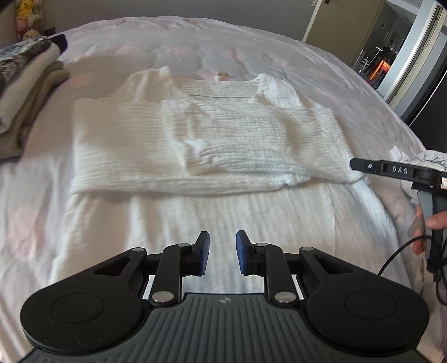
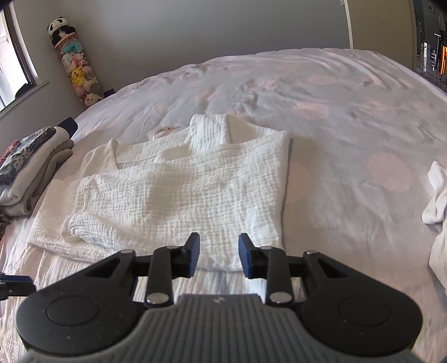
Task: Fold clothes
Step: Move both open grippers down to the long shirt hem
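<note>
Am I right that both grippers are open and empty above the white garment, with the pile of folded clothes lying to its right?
Not quite: the pile of folded clothes lies to the left of the white garment, as the right wrist view shows. The rest holds: the left gripper and right gripper are open and empty above it.

A bed (image 2: 349,111) is being covered by a pale spread printed with faint pink dots. At the far left corner of the room, a tall clear tube of plush toys (image 2: 75,69) is being topped by a panda toy (image 2: 57,26). A window (image 2: 14,69) is being shown at the far left, and an open doorway (image 1: 391,55) at the far right.
</note>
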A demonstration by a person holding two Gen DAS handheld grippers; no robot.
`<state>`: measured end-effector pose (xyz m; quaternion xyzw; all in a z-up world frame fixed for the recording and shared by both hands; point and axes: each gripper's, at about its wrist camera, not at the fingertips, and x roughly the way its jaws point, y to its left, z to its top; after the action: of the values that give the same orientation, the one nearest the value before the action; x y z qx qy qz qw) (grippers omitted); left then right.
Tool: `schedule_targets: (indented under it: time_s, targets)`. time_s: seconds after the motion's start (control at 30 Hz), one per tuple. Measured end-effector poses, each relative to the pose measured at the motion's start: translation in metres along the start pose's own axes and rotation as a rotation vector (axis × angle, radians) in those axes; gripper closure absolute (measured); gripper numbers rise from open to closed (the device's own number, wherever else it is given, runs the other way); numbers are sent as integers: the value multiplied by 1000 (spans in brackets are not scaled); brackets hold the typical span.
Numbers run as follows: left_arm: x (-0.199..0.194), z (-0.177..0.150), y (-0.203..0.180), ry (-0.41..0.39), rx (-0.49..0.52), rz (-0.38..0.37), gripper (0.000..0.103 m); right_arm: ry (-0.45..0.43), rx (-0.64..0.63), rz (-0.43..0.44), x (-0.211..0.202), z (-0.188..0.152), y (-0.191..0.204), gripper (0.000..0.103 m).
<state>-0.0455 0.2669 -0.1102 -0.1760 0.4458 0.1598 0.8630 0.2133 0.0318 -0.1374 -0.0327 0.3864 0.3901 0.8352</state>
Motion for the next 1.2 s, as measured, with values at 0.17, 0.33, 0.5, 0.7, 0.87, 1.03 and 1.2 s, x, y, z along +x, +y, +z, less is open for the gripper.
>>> schedule_targets:
  time_s: [0.17, 0.33, 0.5, 0.7, 0.87, 1.03, 1.2]
  targets:
    - [-45, -30, 26, -5, -6, 34, 85, 13, -64, 25, -30, -13, 25, 64]
    - [-76, -58, 36, -7, 17, 19, 82, 36, -132, 61, -62, -27, 51, 61]
    - [-95, -82, 26, 1, 113, -58, 78, 106, -239, 79, -105, -55, 78, 57]
    - [-112, -112, 15, -1, 242, -90, 77, 189, -301, 67, -157, -97, 89, 55]
    - [-124, -127, 12, 2, 291, -98, 76, 267, -378, 57, -184, -123, 100, 53]
    - [-140, -134, 0, -23, 362, -88, 76, 339, -498, 40, -204, -137, 113, 51]
    - [-154, -138, -11, -48, 413, -73, 76, 399, -611, 11, -219, -151, 122, 51]
